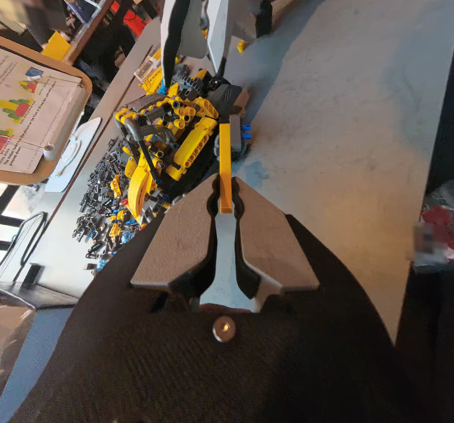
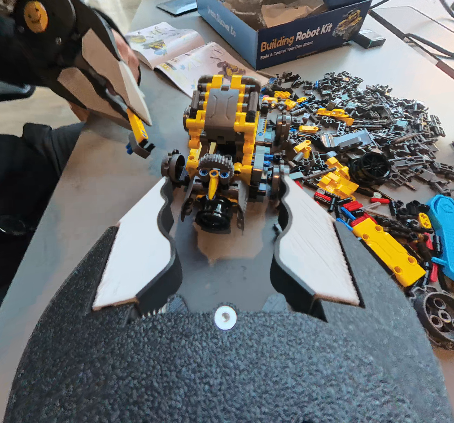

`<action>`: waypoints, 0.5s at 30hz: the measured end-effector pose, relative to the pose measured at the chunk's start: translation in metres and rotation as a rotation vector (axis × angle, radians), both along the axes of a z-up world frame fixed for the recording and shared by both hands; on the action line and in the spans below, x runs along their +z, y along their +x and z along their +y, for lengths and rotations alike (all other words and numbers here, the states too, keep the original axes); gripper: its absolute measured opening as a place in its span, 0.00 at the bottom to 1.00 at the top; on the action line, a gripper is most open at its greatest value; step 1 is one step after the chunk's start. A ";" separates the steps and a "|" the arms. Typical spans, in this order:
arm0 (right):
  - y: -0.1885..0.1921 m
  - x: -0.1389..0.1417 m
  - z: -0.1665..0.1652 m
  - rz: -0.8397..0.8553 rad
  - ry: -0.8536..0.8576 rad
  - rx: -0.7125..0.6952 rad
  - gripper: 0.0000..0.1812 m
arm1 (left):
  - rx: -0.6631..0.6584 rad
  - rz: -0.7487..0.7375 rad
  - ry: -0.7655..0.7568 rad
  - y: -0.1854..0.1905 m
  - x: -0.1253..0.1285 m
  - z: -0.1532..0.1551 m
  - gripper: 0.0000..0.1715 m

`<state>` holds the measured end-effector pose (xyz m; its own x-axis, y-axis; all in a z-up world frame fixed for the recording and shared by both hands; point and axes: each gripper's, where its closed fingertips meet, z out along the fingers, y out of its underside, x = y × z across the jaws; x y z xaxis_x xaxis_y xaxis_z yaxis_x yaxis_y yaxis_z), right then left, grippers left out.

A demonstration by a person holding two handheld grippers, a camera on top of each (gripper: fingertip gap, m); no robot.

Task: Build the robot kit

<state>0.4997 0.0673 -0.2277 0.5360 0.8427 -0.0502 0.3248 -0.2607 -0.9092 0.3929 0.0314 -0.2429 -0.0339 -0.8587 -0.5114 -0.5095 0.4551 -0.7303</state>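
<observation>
A yellow and grey brick robot model stands on the grey table; it also shows in the left wrist view. My left gripper is shut on a yellow beam with a grey block and blue pins at its far end, held just beside the model. It shows in the right wrist view too, left of the model. My right gripper is open, its jaws standing either side of the model's front end with the black wheel hub. It appears above the model in the left wrist view.
A big heap of loose black, grey, yellow and red parts lies right of the model. A blue box and an open instruction booklet sit behind. A blue tool and a wheel lie at the right edge. A tray with printed sheets stands nearby.
</observation>
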 end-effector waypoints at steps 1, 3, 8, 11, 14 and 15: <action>-0.001 0.005 0.003 0.016 -0.008 -0.019 0.48 | -0.002 -0.030 0.010 -0.002 0.002 -0.002 0.03; -0.010 0.014 0.007 0.025 -0.013 -0.041 0.52 | -0.011 -0.073 0.029 -0.005 0.004 -0.005 0.03; -0.032 -0.002 0.026 -0.117 -0.105 -0.115 0.60 | 0.021 -0.139 0.066 -0.007 0.014 0.003 0.03; -0.037 -0.021 0.028 -0.223 -0.163 -0.105 0.57 | 0.024 -0.181 0.035 -0.010 0.020 0.005 0.03; -0.036 -0.025 0.030 -0.268 -0.136 -0.096 0.49 | 0.046 -0.204 0.046 -0.012 0.024 0.008 0.03; -0.035 -0.025 0.028 -0.270 -0.137 -0.092 0.49 | 0.051 -0.214 0.056 -0.013 0.026 0.008 0.03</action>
